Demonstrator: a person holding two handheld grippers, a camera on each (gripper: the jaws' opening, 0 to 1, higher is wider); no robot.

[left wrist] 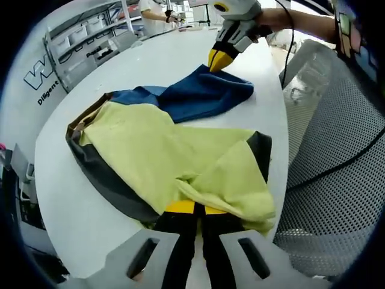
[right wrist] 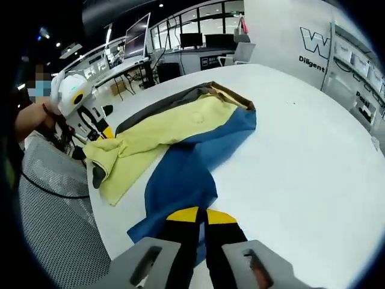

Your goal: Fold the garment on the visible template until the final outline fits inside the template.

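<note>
Two low close views from opposite garment (left wrist: 180,150) ends, facing, sharing table (right wrist: 313,162)

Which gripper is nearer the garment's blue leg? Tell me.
Right. The right gripper has its jaws closed on the end of the blue leg. The left gripper is at the far end, clamped on the yellow leg.

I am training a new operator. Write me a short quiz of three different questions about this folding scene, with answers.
1. True or false: the left gripper is shut on the yellow fabric leg of the yellow, blue and grey garment.
2. Which colour is the fabric leg at the right gripper? A) grey B) blue C) red
3. Fill in: the garment lies on a ____ round table.

Key: 1 true; 2 B; 3 white.
</note>
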